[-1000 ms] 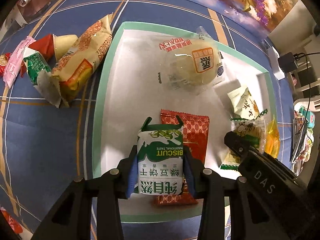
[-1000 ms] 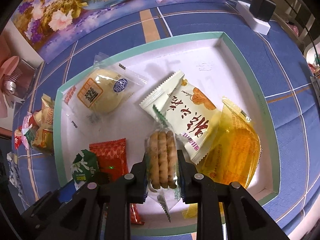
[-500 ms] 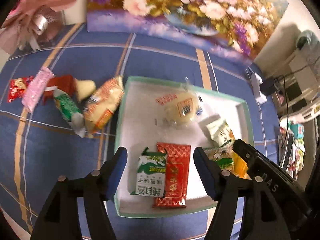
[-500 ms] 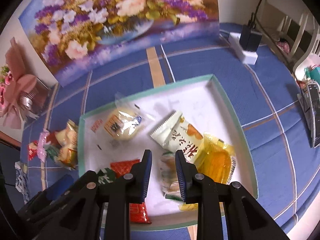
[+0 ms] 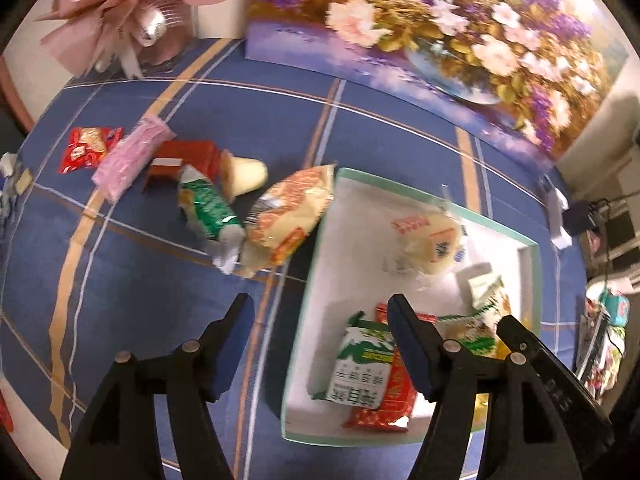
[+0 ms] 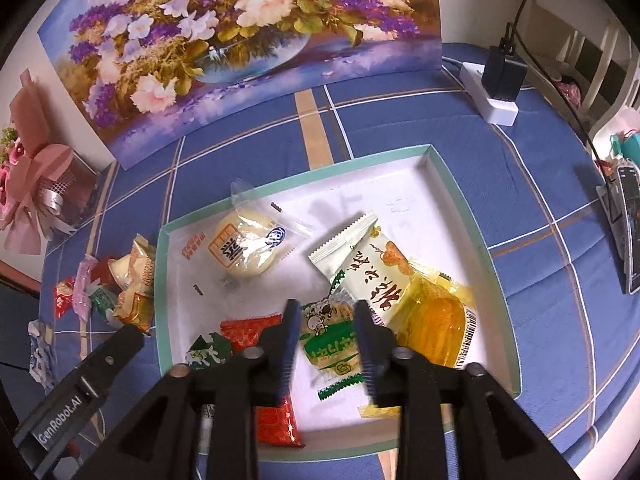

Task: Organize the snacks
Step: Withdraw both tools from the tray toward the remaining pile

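A white tray with a teal rim (image 5: pixel 316 248) (image 6: pixel 160 280) holds several snacks. The green-and-white biscuit packet (image 5: pixel 360 364) lies on a red packet (image 5: pixel 394 396) in its near left corner. My left gripper (image 5: pixel 319 304) hangs open above the tray's left rim with nothing between its fingers. My right gripper (image 6: pixel 326 308) is above the tray and its jaws are opening. The cookie packet (image 6: pixel 330 336) lies loose on the tray floor beneath them. Loose snacks lie left of the tray: an orange-yellow packet (image 5: pixel 292 216), a green one (image 5: pixel 208 208) and a pink one (image 5: pixel 128 160).
In the tray too are a wrapped round bun (image 6: pixel 244 248), a pale green packet (image 6: pixel 368 268) and a yellow jelly packet (image 6: pixel 436 320). A flower painting (image 6: pixel 240 40) stands at the back, a pink bouquet (image 5: pixel 132 12) back left, a power strip (image 6: pixel 496 92) back right.
My left gripper let go of the biscuit packet, opened wide, rose and swung left. My right gripper rose and came off the cookie packet, which now lies in the tray.
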Action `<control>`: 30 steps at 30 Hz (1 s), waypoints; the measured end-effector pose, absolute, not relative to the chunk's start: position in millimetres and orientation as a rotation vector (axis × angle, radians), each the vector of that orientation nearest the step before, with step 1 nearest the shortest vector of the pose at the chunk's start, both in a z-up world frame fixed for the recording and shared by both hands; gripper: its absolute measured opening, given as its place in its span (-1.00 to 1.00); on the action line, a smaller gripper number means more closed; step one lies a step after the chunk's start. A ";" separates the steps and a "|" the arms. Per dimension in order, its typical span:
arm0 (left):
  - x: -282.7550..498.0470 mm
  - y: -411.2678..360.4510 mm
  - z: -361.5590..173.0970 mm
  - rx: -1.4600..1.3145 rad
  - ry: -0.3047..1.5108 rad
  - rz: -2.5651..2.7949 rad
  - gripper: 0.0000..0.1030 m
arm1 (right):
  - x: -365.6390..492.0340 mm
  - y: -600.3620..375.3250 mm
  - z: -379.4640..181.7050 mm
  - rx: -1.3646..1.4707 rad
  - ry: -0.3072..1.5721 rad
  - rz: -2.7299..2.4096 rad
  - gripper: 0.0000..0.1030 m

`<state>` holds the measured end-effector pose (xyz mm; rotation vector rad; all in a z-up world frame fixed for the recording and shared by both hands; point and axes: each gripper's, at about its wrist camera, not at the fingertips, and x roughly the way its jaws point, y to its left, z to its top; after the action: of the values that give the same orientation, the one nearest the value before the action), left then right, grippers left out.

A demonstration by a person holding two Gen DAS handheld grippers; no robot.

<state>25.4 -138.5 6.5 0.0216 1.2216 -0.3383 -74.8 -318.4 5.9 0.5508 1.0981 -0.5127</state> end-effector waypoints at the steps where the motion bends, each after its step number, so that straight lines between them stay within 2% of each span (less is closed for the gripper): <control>1: 26.7 -136.7 5.6 0.021 1.220 -0.326 0.36 | -74.6 -318.5 4.9 0.552 1.096 -0.513 0.09; 2: 28.2 -134.9 4.7 0.020 1.218 -0.316 0.39 | -74.7 -318.2 4.1 0.552 1.092 -0.513 0.20; 3: 29.4 -133.8 3.7 0.019 1.216 -0.309 0.44 | -74.3 -318.0 3.4 0.551 1.091 -0.512 0.21; 5: 31.7 -130.8 1.9 0.015 1.206 -0.295 0.75 | -73.3 -317.8 1.3 0.552 1.089 -0.510 0.40; 9: 35.5 -126.2 1.6 0.008 1.173 -0.282 0.83 | -71.9 -317.5 -2.2 0.556 1.088 -0.506 0.68; 11: 36.8 -124.7 2.8 0.020 1.149 -0.263 0.90 | -71.6 -317.5 -3.7 0.560 1.087 -0.506 0.97; 14: 39.8 -121.6 3.2 0.039 1.128 -0.233 0.98 | -70.8 -316.2 -4.6 0.554 1.085 -0.505 1.00; 30: 50.9 -100.4 18.1 -0.001 1.087 -0.169 0.98 | -64.7 -309.4 -1.3 0.510 1.081 -0.485 1.00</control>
<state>50.9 -100.4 18.1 -0.0011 1.0873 -0.1690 -64.7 -309.4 -1.3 0.5095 1.0809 -0.4854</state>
